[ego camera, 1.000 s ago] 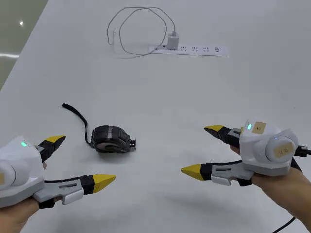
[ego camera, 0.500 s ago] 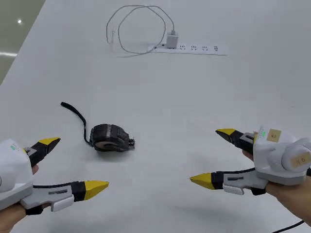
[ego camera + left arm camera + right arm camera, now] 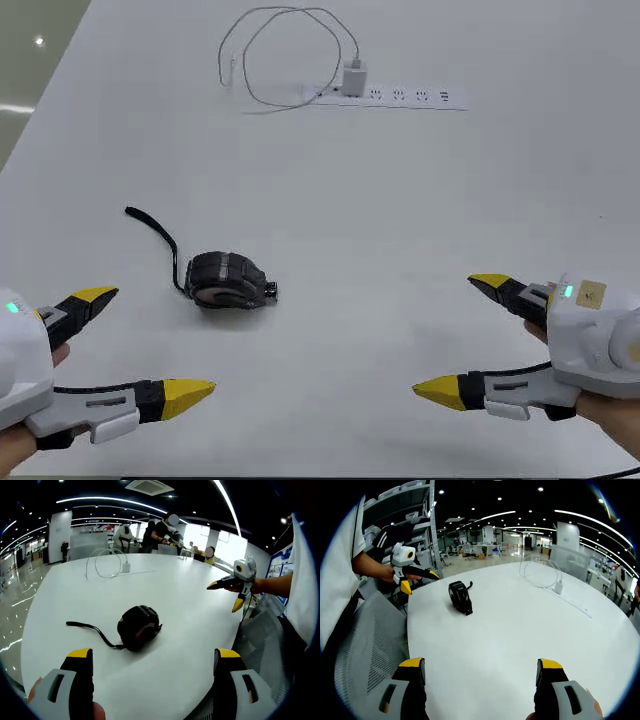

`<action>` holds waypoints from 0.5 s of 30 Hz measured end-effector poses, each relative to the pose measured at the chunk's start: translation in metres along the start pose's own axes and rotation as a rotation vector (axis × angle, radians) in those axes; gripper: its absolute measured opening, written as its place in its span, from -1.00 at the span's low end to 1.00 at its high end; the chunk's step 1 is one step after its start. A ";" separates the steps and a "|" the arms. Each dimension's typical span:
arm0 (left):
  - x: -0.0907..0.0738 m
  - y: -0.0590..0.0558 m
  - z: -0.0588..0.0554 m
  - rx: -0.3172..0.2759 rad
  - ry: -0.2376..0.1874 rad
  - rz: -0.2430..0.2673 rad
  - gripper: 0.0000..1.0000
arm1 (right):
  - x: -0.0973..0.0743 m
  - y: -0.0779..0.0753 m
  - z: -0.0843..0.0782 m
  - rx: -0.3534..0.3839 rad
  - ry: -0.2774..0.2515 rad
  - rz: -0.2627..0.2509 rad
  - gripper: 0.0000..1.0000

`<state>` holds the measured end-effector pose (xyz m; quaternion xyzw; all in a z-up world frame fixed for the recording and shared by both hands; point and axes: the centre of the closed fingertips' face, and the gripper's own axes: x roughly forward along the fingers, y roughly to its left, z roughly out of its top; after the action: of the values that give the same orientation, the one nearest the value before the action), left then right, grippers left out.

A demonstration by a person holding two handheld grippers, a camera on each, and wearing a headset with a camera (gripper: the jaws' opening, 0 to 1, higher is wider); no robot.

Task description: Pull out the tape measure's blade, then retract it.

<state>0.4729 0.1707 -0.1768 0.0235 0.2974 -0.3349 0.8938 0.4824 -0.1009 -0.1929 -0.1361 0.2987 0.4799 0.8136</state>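
No writing I can read from here, tan label on my right gripper too small to make out, tape measure casing blurred.

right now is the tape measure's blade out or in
In. The tape measure lies on the table with no blade showing, only its strap trailing.

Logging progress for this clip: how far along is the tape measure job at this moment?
Done: nothing visible; the black round tape measure lies on the white table with no blade out. In hand: nothing; the left gripper and right gripper are open, apart from it. Left, apparently: grasp, pull, retract.
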 end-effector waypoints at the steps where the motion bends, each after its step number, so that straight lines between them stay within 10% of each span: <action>1: 0.000 0.000 0.000 0.000 0.001 -0.001 0.98 | -0.001 0.001 -0.001 0.000 0.003 0.001 0.83; 15: -0.007 -0.001 -0.007 0.008 0.019 -0.014 0.98 | -0.018 0.003 -0.013 0.004 0.007 -0.008 0.98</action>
<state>0.4647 0.1761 -0.1784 0.0281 0.3045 -0.3423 0.8884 0.4680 -0.1188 -0.1918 -0.1375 0.3018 0.4757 0.8147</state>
